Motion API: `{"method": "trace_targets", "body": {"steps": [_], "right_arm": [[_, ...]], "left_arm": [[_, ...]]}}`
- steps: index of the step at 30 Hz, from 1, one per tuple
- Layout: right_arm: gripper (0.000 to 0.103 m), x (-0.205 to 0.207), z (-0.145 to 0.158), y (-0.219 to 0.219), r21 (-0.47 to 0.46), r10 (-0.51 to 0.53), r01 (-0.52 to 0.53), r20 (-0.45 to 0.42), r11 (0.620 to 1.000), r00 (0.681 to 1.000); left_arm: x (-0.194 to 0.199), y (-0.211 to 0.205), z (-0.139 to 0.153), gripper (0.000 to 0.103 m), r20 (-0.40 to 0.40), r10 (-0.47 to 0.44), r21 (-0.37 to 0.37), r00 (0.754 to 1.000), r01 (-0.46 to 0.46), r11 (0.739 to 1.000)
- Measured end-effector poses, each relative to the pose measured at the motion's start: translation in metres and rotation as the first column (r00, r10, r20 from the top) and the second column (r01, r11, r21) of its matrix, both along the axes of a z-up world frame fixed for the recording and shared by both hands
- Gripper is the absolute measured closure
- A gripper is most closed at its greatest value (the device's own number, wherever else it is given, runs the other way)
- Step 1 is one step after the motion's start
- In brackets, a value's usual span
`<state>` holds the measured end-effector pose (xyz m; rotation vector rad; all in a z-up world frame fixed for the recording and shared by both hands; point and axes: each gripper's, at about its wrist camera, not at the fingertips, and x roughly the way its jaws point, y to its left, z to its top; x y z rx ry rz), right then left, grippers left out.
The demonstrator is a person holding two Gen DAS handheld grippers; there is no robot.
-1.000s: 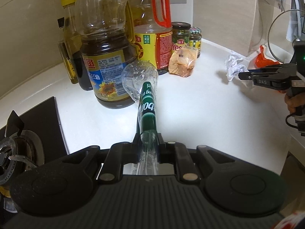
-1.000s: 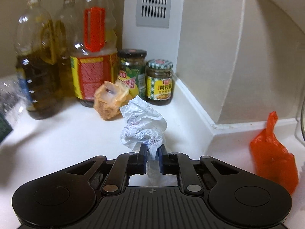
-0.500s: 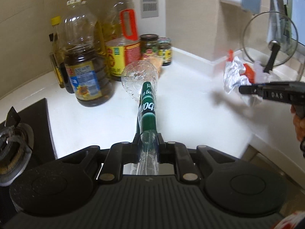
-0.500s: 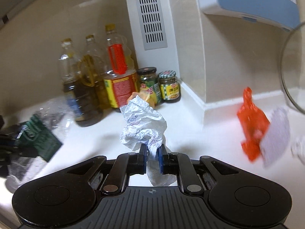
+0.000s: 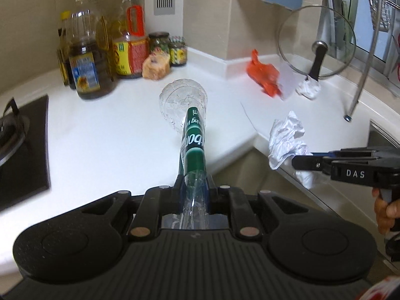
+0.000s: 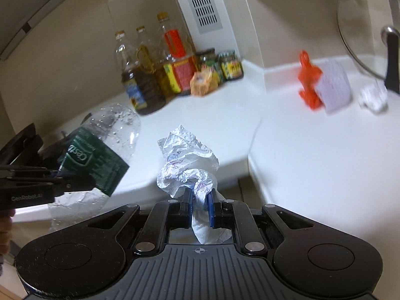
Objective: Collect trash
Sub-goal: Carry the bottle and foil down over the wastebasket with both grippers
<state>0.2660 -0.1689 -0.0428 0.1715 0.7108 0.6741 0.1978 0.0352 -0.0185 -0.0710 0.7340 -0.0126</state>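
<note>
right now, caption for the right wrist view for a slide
Right gripper clamps crumpled paper over the counter edge; left gripper holds a bottle alongside.

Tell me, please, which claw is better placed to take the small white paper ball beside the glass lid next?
Neither is free: the left claw grips the plastic bottle, and the right claw grips crumpled paper. After unloading, probably the right: the paper ball lies on its side of the counter.

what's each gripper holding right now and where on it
Left gripper: flattened clear plastic bottle, pinched near its neck end. Right gripper: crumpled paper, pinched at its lower tail.
</note>
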Motion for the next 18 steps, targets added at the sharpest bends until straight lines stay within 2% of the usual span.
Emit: {"method": "trace_targets", "body": {"steps": [9, 18], "right_arm": [[0.09, -0.044, -0.023, -0.022, -0.016, -0.006, 0.004, -0.088, 1.0, 0.996], [0.09, -0.062, -0.052, -0.02, -0.066, -0.056, 0.046, -0.164, 0.997, 0.985]], "left_arm": [[-0.045, -0.031, -0.018, 0.089, -0.053, 0.007, -0.043, 0.999, -0.009, 0.999], [-0.05, -0.036, -0.048, 0.089, -0.139, -0.03, -0.105, 0.99, 0.015, 0.994]]}}
